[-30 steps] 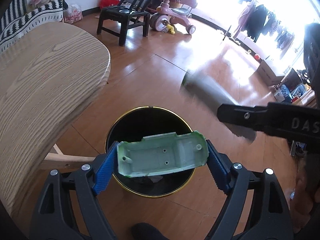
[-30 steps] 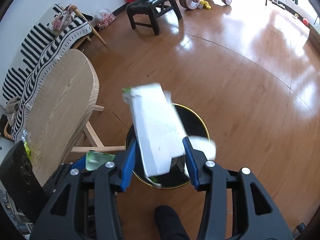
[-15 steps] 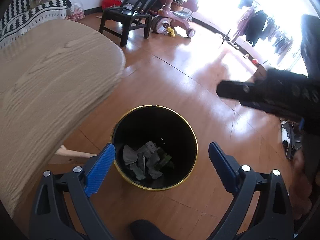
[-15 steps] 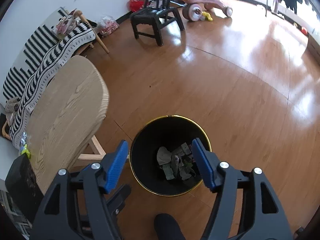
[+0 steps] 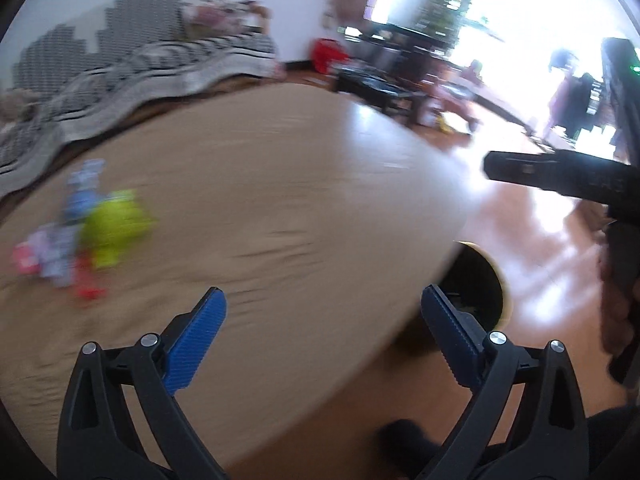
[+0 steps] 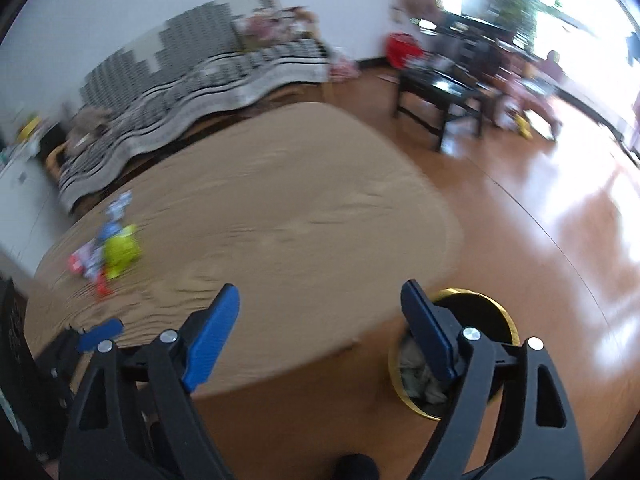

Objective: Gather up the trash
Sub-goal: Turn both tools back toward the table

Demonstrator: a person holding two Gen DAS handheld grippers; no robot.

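Note:
Both views are motion-blurred. My left gripper [image 5: 322, 330] is open and empty over the near edge of the wooden table [image 5: 280, 208]. My right gripper [image 6: 320, 320] is open and empty, also over the table's near edge [image 6: 280, 232]. A small pile of trash lies at the table's left: a yellow-green piece [image 5: 114, 226] with blue, pink and red scraps beside it; it also shows in the right wrist view [image 6: 118, 250]. The black bin with a gold rim [image 6: 492, 316] stands on the floor right of the table, with crumpled trash inside; part of it shows in the left wrist view [image 5: 480, 288].
A striped sofa [image 6: 180, 92] stands behind the table. A black low chair [image 6: 440, 92] and a pink ride-on toy stand on the wooden floor [image 6: 540, 220] at the back right. The right gripper's black body [image 5: 560, 176] crosses the left wrist view at right.
Both grippers let their trash drop into the bin and opened. Both have since swung left and up from the bin towards the table, so the table top fills both views.

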